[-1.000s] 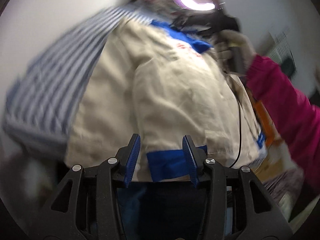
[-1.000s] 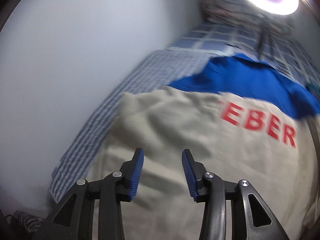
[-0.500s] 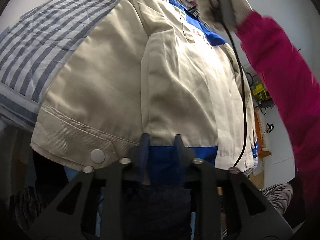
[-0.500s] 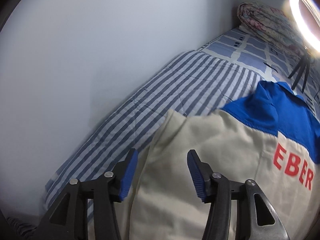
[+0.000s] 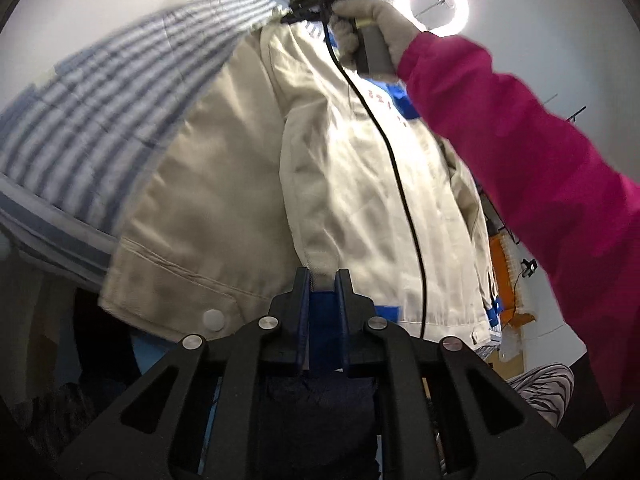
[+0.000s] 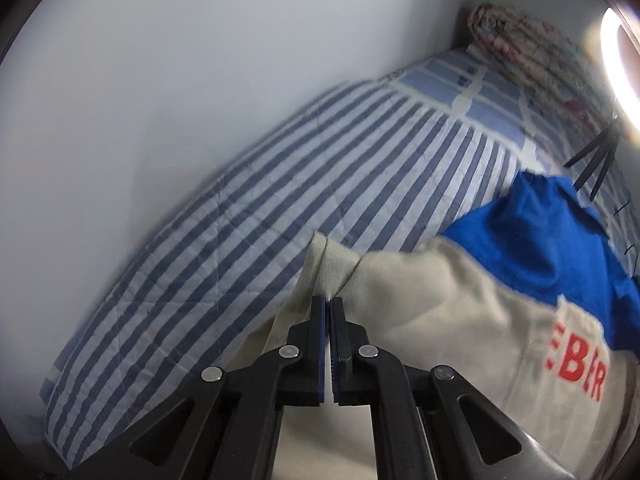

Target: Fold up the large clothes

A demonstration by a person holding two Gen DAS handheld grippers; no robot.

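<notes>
Here, left gripper [image 5: 322, 280] just closed onto jacket [image 5: 248, 184] hem, right gripper [image 6: 330, 312] pinching its shoulder fold.

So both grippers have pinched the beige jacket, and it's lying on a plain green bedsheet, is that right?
Not quite. The bedsheet is blue and white striped, not plain green, as the right wrist view shows. The left gripper and the right gripper have indeed pinched the beige jacket.
</notes>
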